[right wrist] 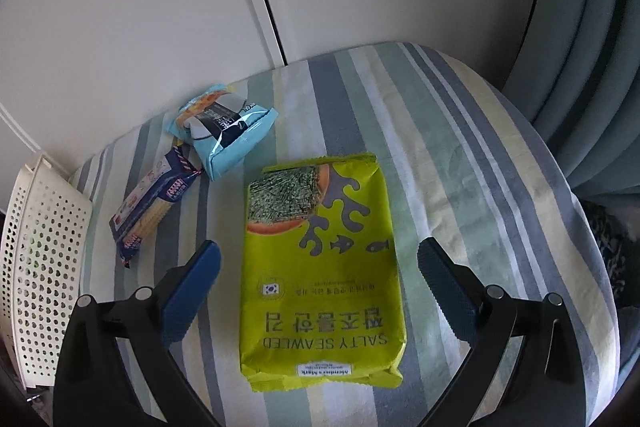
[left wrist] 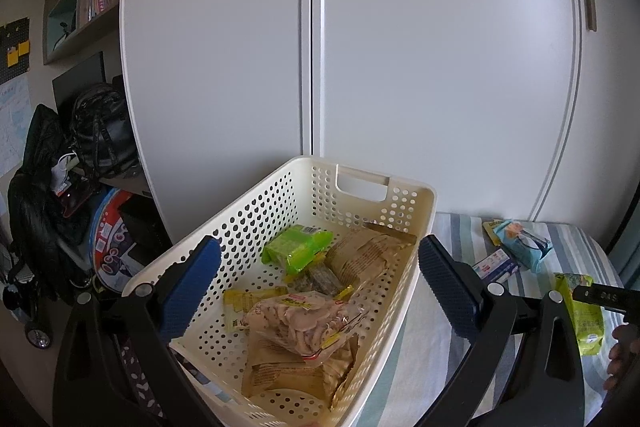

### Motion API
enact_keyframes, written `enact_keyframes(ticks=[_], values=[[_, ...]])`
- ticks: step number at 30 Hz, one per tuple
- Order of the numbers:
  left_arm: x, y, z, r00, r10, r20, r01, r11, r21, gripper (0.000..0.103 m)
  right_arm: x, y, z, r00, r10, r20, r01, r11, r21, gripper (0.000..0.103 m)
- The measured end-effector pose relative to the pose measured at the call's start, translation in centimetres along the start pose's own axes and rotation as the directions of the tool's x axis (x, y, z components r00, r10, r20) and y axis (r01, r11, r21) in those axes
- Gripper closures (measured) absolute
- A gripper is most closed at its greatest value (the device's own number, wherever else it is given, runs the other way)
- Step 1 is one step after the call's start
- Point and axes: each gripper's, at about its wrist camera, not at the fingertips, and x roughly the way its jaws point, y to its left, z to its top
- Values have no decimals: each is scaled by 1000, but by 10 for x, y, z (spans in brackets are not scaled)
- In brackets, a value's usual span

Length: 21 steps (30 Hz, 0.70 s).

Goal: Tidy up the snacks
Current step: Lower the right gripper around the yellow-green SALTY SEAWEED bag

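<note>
- Nearest the right wrist camera we find the right gripper (right wrist: 319,259), jaws spread wide and holding nothing, straddling the flat yellow-green foil seaweed packet (right wrist: 322,267) on the striped bedcover (right wrist: 460,147).
- The left gripper (left wrist: 320,267) hangs over the cream perforated plastic basket (left wrist: 256,211) — jaws likewise wide apart and empty.
- The basket already holds several snack packets; a light-blue pouch (right wrist: 222,137) and a dark-blue biscuit pack (right wrist: 154,203) lie outside it, near its wall.
- We judge the step in hand to be pickup of the seaweed packet.
- Next move calls for lowering, closing across the packet's width, then carrying it left into the basket.
</note>
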Motion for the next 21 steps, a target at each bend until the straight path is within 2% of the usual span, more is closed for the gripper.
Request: enact_keyframes(ticks=[11, 21], values=[[0, -1, -1, 1000, 3, -2, -3, 1000, 2, 3, 29, 2, 4, 997, -52, -64, 51, 999, -18, 5], [2, -6, -5, 1000, 4, -5, -4, 1000, 30, 3, 51, -5, 9, 994, -16, -111, 17, 1000, 8, 5]])
